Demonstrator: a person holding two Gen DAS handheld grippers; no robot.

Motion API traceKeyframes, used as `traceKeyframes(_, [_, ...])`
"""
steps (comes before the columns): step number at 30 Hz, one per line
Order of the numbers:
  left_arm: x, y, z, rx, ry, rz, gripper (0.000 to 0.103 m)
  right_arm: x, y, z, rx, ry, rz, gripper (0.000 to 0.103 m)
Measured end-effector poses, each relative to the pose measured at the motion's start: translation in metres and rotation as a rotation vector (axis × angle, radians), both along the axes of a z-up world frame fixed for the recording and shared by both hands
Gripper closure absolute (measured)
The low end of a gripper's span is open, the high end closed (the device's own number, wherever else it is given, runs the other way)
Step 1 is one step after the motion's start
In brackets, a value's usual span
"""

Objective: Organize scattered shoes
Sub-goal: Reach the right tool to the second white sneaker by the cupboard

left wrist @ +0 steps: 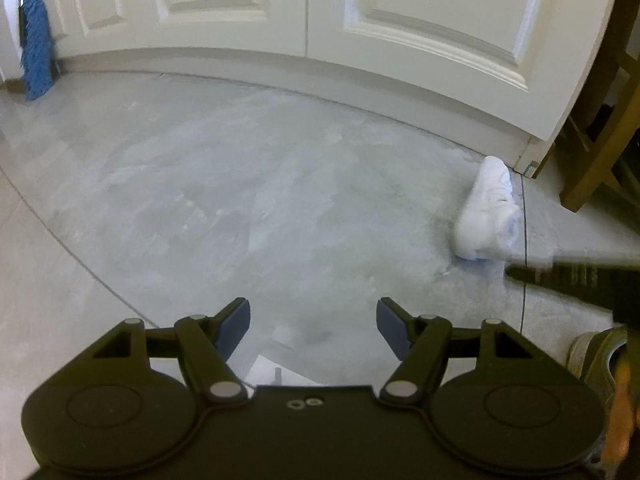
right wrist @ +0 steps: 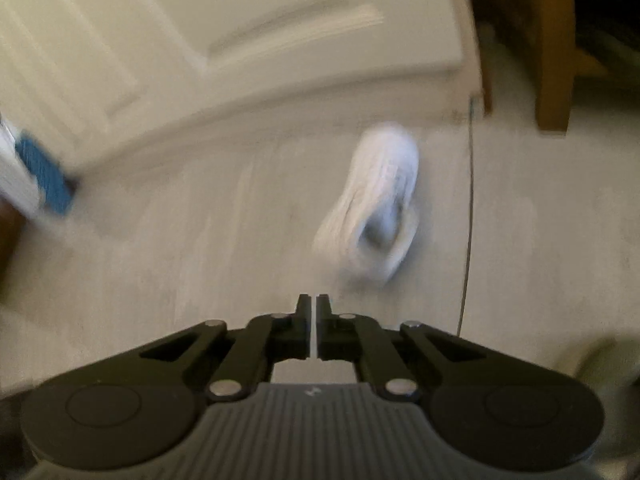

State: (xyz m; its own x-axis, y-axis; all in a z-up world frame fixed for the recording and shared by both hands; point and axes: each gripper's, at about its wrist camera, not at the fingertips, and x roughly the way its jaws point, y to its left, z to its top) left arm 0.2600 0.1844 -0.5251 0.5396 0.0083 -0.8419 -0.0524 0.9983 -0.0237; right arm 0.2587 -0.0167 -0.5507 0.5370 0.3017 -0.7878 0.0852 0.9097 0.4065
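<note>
Right hand-held gripper: jaws pressed together, empty, aimed at white shoe on floor nr door. Left hand-held gripper spread, empty, prob. on standby.

**Shoe count: one white, one olive**

One white sneaker lies on the floor near two white panelled doors. One olive shoe shows at the lower right edge of the left wrist view, on what may be the person's foot, though it is cut off. One blue mop head leans at the left. One wooden furniture frame stands at the right. Two tools appear: the left tool and the right tool.
</note>
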Motion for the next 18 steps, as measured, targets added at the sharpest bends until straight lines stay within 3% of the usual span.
traceKeyframes(2, [0.004,-0.004,0.000,-0.006,-0.005,-0.021,0.033,-0.014,0.000,0.007,-0.020,-0.035,-0.011,0.092])
traceKeyframes(3, [0.006,-0.009,0.001,-0.011,-0.012,-0.036,0.033,-0.022,-0.002,0.015,-0.047,-0.081,-0.010,0.083])
traceKeyframes(4, [0.008,-0.014,0.002,-0.015,-0.020,-0.050,0.033,-0.028,-0.004,0.021,-0.064,-0.109,-0.011,0.051])
traceKeyframes(6, [0.012,-0.022,0.004,-0.027,-0.029,-0.067,0.033,-0.035,-0.017,0.031,-0.111,-0.166,-0.062,0.014])
traceKeyframes(10, [0.022,-0.042,0.005,-0.056,-0.038,-0.100,0.033,-0.031,-0.055,0.037,-0.148,-0.183,-0.198,0.015])
traceKeyframes(16, [0.019,-0.054,0.004,-0.063,-0.021,-0.132,0.033,-0.001,-0.109,0.006,0.030,-0.034,-0.385,0.016])
traceKeyframes(18, [0.015,-0.053,0.003,-0.051,-0.015,-0.125,0.033,0.007,-0.116,-0.004,0.008,-0.027,-0.393,0.016])
